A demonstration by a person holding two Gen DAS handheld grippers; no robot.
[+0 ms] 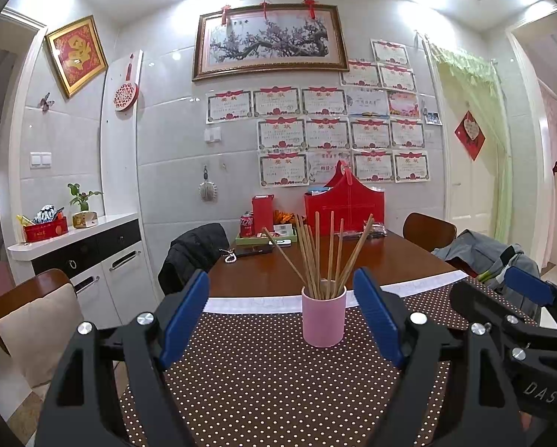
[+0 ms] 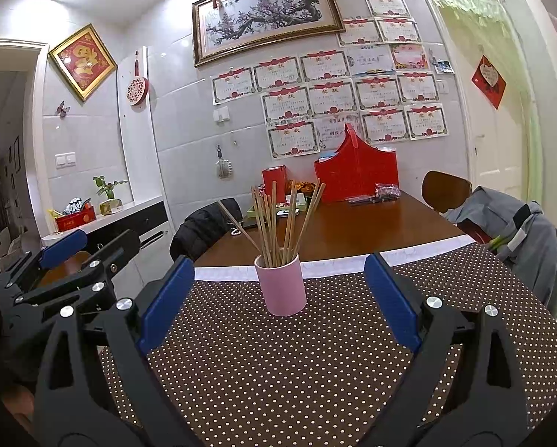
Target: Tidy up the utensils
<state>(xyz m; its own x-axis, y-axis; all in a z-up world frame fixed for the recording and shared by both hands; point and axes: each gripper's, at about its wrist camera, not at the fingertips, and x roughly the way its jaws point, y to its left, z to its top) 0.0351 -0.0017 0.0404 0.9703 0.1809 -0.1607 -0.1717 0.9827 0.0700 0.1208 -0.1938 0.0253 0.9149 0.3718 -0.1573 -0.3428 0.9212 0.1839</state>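
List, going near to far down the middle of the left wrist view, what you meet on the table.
dotted placemat → pink cup holding chopsticks → white cloth strip → bare wooden table → green tray → red box by the wall.

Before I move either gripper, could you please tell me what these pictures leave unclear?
- Lower ends of the chopsticks: hidden inside the pink cup, both views.
- Certificates' text: too small.
- Soda can: right wrist view, hidden behind the chopsticks.
- Tablecloth's near edge: covered by both open grippers.
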